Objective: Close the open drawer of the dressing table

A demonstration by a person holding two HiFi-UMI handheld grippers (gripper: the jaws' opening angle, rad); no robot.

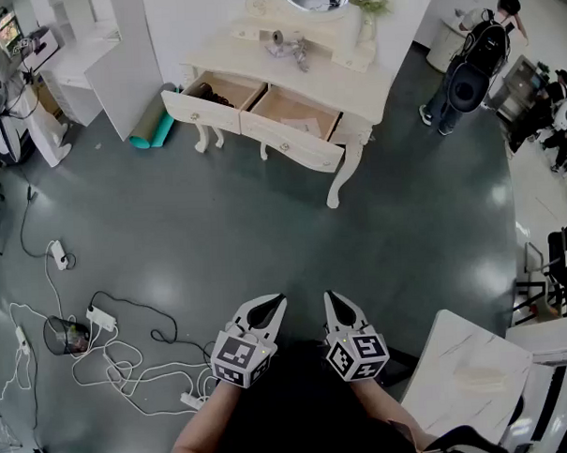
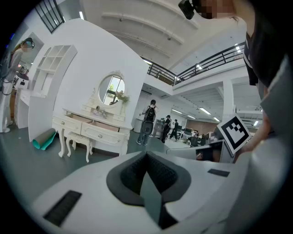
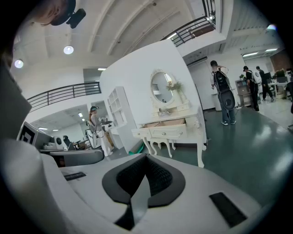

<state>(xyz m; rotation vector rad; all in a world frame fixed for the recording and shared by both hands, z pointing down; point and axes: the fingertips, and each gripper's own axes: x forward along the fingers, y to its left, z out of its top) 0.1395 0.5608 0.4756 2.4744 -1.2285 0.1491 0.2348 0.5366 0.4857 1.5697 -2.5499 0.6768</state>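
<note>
Nearest: left gripper (image 1: 278, 302) and right gripper (image 1: 330, 298) sit side by side low in the head view, close against the person's body. Each pair of jaws is pressed together at the tips with nothing between them; both gripper views show the dark pads meeting. A cube with black-and-white square markers sits on each gripper.

Left of the grippers, white cables (image 1: 121, 364) and a power strip (image 1: 101, 318) sprawl over the dark green floor (image 1: 265, 231).

Straight ahead and well apart from both grippers, across bare floor, stands the cream dressing table (image 1: 352, 77). Two drawers are pulled out side by side: the left drawer (image 1: 199, 110) and the right drawer (image 1: 294, 143), with papers lying inside the right one. A teal rolled mat (image 1: 152, 125) lies just beside the table's left end.

Farther right, a person with a black backpack (image 1: 464, 67) stands facing away.
</note>
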